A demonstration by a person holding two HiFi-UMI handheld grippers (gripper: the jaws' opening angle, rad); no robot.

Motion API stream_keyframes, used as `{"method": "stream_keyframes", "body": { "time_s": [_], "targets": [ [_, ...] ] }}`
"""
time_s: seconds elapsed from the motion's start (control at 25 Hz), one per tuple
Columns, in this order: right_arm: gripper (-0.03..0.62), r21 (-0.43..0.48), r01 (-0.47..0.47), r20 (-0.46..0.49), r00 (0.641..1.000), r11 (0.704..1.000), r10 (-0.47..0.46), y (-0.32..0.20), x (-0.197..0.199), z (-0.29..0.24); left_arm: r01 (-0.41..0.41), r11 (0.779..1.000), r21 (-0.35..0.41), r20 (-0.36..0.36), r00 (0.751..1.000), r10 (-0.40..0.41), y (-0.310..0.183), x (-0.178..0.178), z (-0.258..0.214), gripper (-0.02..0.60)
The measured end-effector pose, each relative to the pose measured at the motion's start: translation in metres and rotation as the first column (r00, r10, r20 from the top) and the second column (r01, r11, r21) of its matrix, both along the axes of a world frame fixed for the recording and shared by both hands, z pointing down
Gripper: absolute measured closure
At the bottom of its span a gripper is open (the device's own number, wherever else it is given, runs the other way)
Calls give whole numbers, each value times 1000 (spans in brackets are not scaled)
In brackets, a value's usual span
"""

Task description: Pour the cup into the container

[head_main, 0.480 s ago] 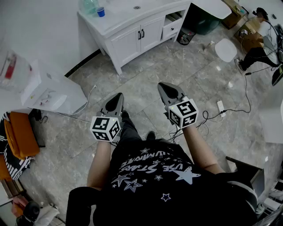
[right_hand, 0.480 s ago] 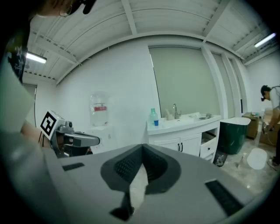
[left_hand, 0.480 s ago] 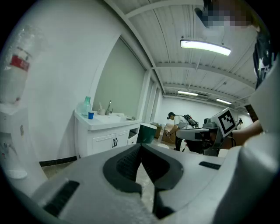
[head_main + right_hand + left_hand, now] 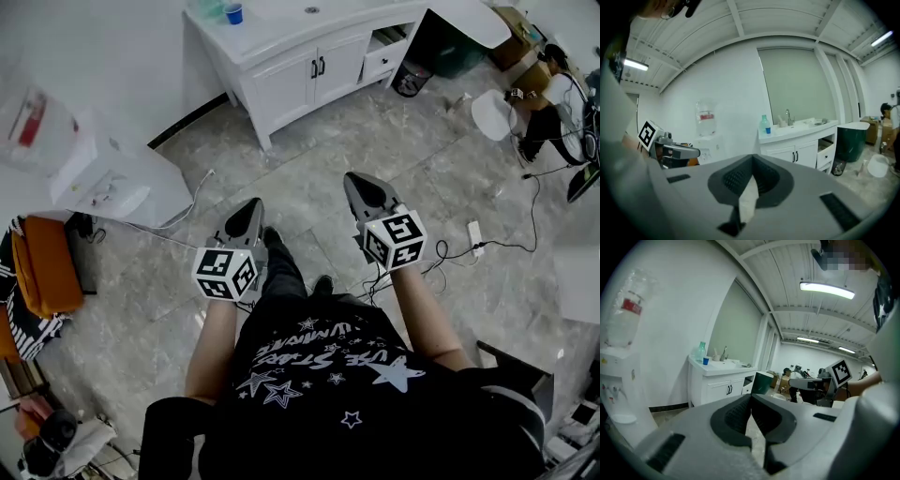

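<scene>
While I stand well back from the white counter [image 4: 281, 42] (blue cup [image 4: 233, 13] on it), my left gripper [image 4: 251, 202] and right gripper [image 4: 355, 179] both have their fingers [image 4: 732, 417] clenched, empty.

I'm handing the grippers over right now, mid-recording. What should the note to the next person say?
Left gripper: shut, empty.
Right gripper: shut, empty.
Both are held out over the floor, well short of the vanity.
Blue cup stands on the vanity top beside a green bottle. Which container is meant, I cannot tell.
Done: nothing; cup untouched.
Left: go to the vanity, grasp the cup, pour it into the container.
</scene>
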State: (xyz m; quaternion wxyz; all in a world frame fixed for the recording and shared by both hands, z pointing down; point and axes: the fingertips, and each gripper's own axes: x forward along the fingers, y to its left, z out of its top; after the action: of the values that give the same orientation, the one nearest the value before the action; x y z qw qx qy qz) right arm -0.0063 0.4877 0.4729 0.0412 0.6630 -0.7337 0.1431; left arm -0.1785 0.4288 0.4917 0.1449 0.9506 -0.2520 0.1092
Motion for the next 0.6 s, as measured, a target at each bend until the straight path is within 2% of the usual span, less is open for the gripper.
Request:
{"method": "stream_keyframes", "body": {
  "time_s": [0.32,0.44,0.6],
  "targets": [
    [586,43,-25,45,999,999,23,-42,14,-3,-1,1000,-14,-10,1000,1,-48,7,6,571],
    [468,42,-8,33,999,999,7,-76,17,-3,-8,1000,-3,-2,1000,8,-80,15,6,571],
    [370,29,-5,18,1000,1000,5,-127,24,-7,-6,1000,-4,-10,1000,6,-131,24,1,569]
  ]
}}
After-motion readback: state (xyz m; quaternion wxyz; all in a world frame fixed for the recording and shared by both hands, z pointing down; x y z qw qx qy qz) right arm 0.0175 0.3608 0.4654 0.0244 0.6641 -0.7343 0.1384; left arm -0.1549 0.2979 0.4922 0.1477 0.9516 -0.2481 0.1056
